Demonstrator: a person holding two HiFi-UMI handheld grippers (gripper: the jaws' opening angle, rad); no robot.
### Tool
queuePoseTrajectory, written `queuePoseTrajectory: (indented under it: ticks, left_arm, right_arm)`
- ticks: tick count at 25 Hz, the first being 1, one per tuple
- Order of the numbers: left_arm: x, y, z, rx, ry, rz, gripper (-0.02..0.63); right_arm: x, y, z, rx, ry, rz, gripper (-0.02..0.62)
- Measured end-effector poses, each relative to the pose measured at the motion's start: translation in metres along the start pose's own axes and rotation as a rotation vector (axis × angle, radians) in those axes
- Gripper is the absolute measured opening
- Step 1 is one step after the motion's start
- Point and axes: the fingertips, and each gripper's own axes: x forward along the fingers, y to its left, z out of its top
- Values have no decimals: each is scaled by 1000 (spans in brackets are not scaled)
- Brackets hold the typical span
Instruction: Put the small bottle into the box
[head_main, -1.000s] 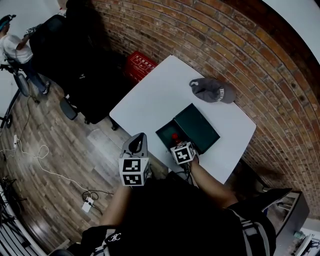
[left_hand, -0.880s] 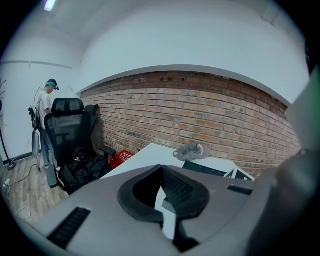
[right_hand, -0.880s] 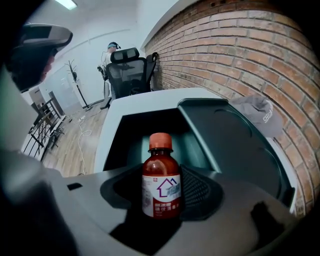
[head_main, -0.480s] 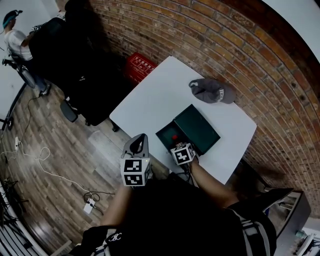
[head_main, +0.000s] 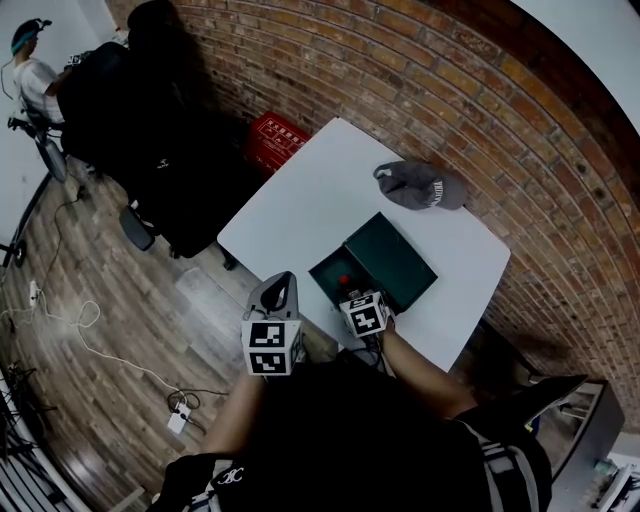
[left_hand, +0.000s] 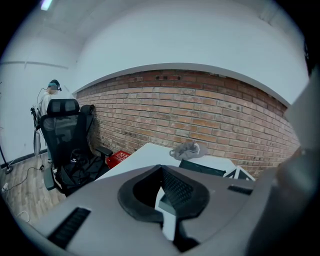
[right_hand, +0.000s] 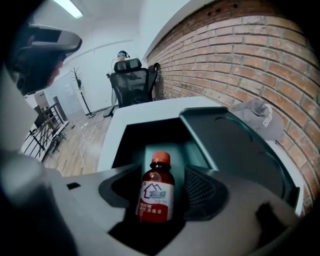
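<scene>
A small brown bottle (right_hand: 156, 192) with a red cap and a red-and-white label stands upright between the jaws of my right gripper (right_hand: 160, 186), which is shut on it. Just beyond it lies the open dark green box (right_hand: 235, 150), tray nearest and lid folded back to the right. From the head view the bottle's red cap (head_main: 345, 281) shows over the tray of the box (head_main: 395, 262), with the right gripper (head_main: 352, 292) at the table's near edge. My left gripper (head_main: 279, 283) hangs off the table's near-left side, shut, with nothing in it (left_hand: 161, 172).
A grey cap (head_main: 418, 186) lies on the white table (head_main: 300, 200) behind the box, near the brick wall. A red crate (head_main: 277, 140) and a black office chair (head_main: 150, 120) stand on the wooden floor to the left. A person (head_main: 30, 70) stands far left.
The right gripper and the bottle have stayed over the box's tray, drifting only slightly toward me. The left gripper has barely moved.
</scene>
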Motion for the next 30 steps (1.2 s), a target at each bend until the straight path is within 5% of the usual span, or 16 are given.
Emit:
queuePoseTrajectory:
  ticks: [10, 15, 22, 30]
  left_arm:
    - [1, -11, 4, 26, -6, -21, 11]
    - [4, -21, 12, 46, -22, -41, 11]
    - [9, -41, 31, 77, -64, -84, 11]
    - [4, -54, 61, 90, -148, -112, 11]
  right_arm:
    - [-60, 3, 68, 37, -299, -5, 237]
    - [-106, -6, 104, 37, -468, -46, 65]
    - [-172, -13, 146, -2, -668, -82, 31]
    - [-250, -51, 175, 80, -841, -286, 29]
